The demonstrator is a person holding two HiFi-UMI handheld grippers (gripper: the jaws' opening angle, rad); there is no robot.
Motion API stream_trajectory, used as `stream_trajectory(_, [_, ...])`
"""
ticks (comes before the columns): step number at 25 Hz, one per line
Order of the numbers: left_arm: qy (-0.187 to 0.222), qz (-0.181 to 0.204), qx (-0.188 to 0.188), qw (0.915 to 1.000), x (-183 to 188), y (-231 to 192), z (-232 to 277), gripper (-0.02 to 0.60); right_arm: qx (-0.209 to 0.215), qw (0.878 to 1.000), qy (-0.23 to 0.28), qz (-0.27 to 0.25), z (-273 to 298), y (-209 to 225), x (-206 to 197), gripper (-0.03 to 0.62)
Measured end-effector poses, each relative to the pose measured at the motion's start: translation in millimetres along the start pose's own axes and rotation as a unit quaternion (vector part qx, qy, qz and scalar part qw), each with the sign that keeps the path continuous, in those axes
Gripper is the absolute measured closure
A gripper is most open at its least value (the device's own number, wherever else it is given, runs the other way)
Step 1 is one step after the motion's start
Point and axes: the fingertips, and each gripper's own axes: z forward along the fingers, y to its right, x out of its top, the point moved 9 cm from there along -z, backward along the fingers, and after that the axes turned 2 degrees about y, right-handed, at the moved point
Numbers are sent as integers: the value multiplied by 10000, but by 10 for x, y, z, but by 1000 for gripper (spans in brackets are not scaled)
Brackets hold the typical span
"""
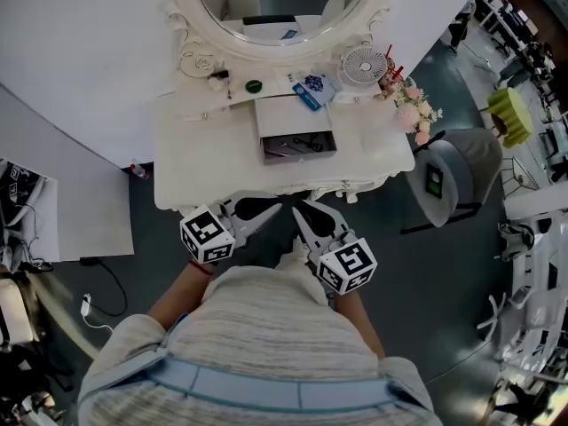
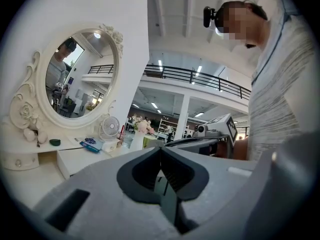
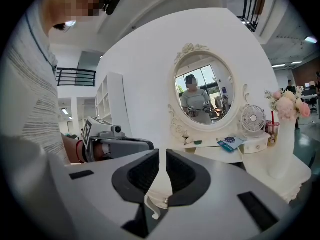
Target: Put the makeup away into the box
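Observation:
A white box [image 1: 297, 114] stands open in the middle of the white vanity table [image 1: 191, 149], with dark makeup items [image 1: 302, 144] in its near part. Behind it lie a blue packet [image 1: 311, 90] and a small green jar [image 1: 254, 85]. Both grippers hover just in front of the table's near edge, tips close together. My left gripper [image 1: 277, 208] is shut with nothing in it, and my right gripper [image 1: 296, 211] is shut and empty too. In the left gripper view the left gripper [image 2: 161, 151] is closed, with the box [image 2: 75, 159] far left. The right gripper [image 3: 162, 156] shows only a thin slit between its jaws.
An oval mirror [image 1: 284, 7] rises at the back of the table. A small white fan [image 1: 364, 65] and a vase of pink flowers [image 1: 413, 109] stand at the table's right end. A grey round seat [image 1: 457, 171] sits to the right of the table.

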Motion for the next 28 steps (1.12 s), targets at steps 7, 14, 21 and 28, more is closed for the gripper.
stream_trajectory(7, [0, -9, 316, 9995, 105, -195, 436, 569, 185, 9995, -56, -233, 39, 627, 226, 583])
stream_trajectory(14, [10, -1, 666, 9978, 180, -351, 777, 569, 403, 9975, -267, -516, 106, 1104, 370, 583])
stream_trajectory(21, [-3, -12, 1025, 9947, 163, -422, 1044, 569, 877, 9929, -420, -681, 163, 1375, 425, 583])
stream_trajectory(28, [94, -17, 1371, 9905, 103, -515, 1294, 569, 1149, 9888, -507, -805, 202, 1676, 426, 582])
